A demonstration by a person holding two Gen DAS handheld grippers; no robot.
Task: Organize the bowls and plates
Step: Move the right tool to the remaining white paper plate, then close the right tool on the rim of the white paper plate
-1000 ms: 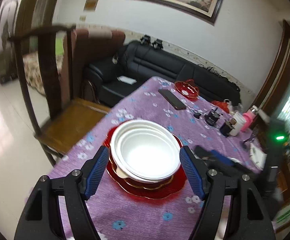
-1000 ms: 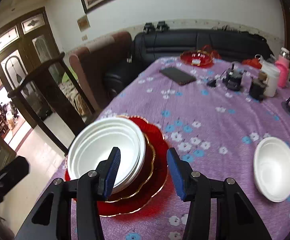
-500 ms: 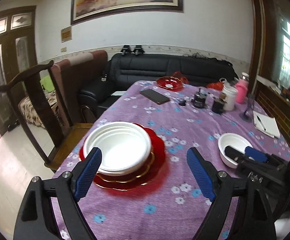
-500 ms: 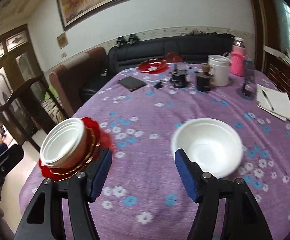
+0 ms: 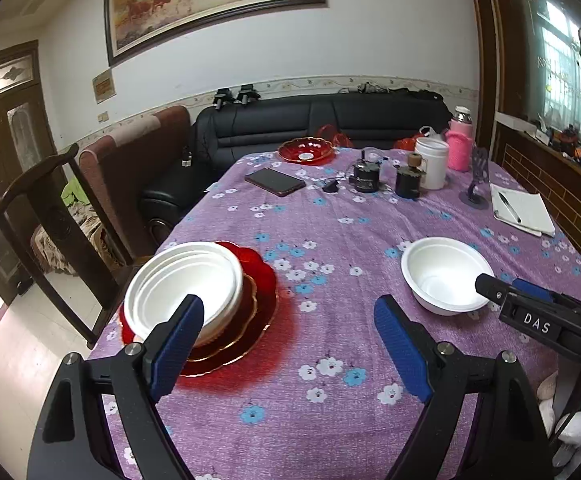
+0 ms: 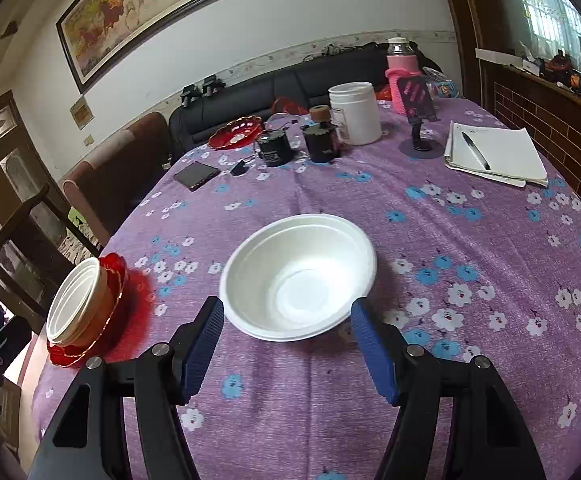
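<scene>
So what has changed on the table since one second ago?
Both claws left the stack of white bowls on the red plates and opened wider. The right claw moved to the single white bowl, not gripping it. The left claw holds nothing. Bowls and plates stayed in place.

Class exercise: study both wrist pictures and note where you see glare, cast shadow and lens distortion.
Left wrist view: glare whitens the framed painting; the door frame bows from fisheye distortion. Right wrist view: the lone white bowl casts a soft shadow on the purple tablecloth; the window is overexposed.
</scene>
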